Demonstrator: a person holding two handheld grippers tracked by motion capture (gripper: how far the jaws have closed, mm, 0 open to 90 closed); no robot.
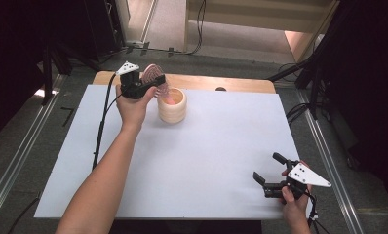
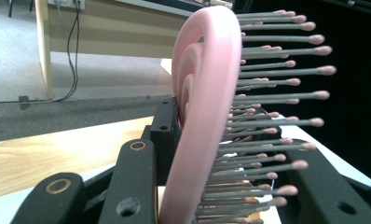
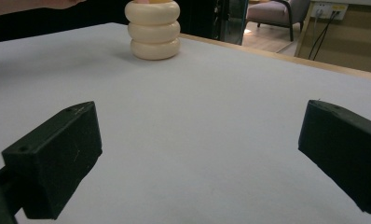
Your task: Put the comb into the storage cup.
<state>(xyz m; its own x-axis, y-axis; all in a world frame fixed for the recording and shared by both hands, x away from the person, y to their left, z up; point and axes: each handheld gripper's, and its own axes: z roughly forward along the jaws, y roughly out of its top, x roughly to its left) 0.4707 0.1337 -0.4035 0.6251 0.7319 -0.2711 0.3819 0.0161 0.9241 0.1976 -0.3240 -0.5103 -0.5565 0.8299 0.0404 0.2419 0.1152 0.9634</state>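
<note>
High view is showing the left gripper (image 1: 150,84) squeezing its jaws shut on a pink hairbrush (image 1: 154,75), holding it up over the cream ribbed cup (image 1: 172,106) at the far side of the bench (image 1: 206,161). It is probably feeling light and hard, with bendy bristles (image 2: 277,93), so pinching the smooth pink frame is looking safest. The right gripper (image 1: 270,171) is resting near the front corner, with its jaws wide open and holding nothing.

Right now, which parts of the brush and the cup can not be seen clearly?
- Pink hairbrush handle: left gripper view, cut off by the bottom edge and gripper parts.
- Ribbed cream cup inside: high view, too small.
- Same cup's top: right gripper view, cut off by the upper edge.
</note>
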